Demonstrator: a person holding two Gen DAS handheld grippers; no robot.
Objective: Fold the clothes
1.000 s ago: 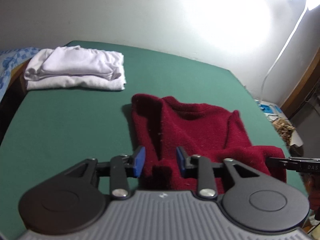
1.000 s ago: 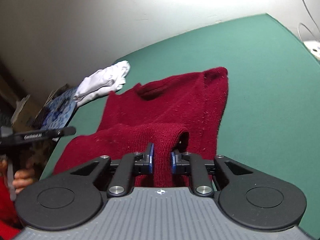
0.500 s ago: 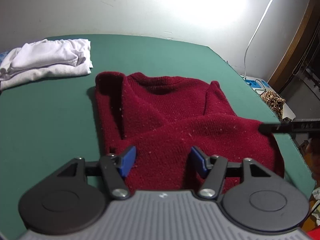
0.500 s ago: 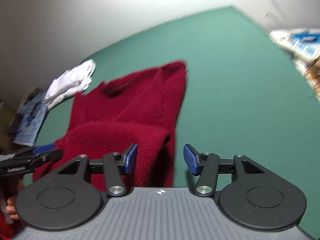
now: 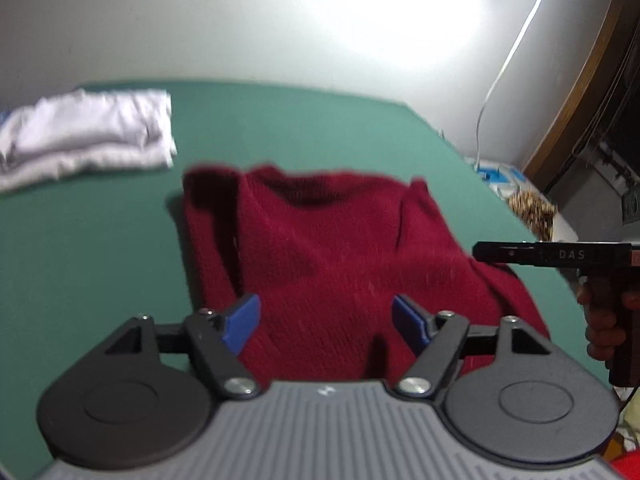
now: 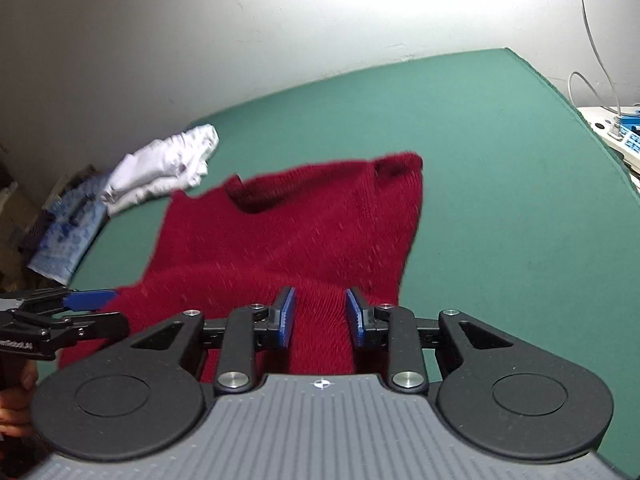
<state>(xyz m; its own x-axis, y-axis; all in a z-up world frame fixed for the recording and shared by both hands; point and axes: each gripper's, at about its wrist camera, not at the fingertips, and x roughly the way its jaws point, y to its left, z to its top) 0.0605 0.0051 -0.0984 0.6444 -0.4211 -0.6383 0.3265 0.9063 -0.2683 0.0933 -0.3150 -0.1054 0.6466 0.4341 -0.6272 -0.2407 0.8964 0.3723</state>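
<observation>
From your left wrist camera, the left gripper [image 5: 326, 322] has its blue-padded fingers [image 5: 242, 322] spread wide, holding nothing, just above the near hem of the dark red knitted sweater [image 5: 328, 248]. The sweater lies partly folded on the green felt-covered desk [image 5: 100, 248], its ribbed knit showing pale lint specks. At the right edge your other hand [image 5: 604, 320] grips a black handle; the bar above it reads "DAS" in white letters, cut off by the frame. A folded stack of white soft cloth [image 5: 86, 136] sits on the far left of the desk, well apart from the sweater. A white cable [image 5: 504, 68] hangs down the pale wall.

From your right wrist camera, the right gripper [image 6: 320, 318] has its fingers [image 6: 286, 318] parted with a raised fold of the sweater [image 6: 296, 236] between them; the pads do not press it. The left gripper [image 6: 86, 308] shows at the left edge, beside the sweater's corner, its lettering too blurred to read. A blue patterned fabric [image 6: 66, 240] lies past the desk's [image 6: 500, 200] left edge.
</observation>
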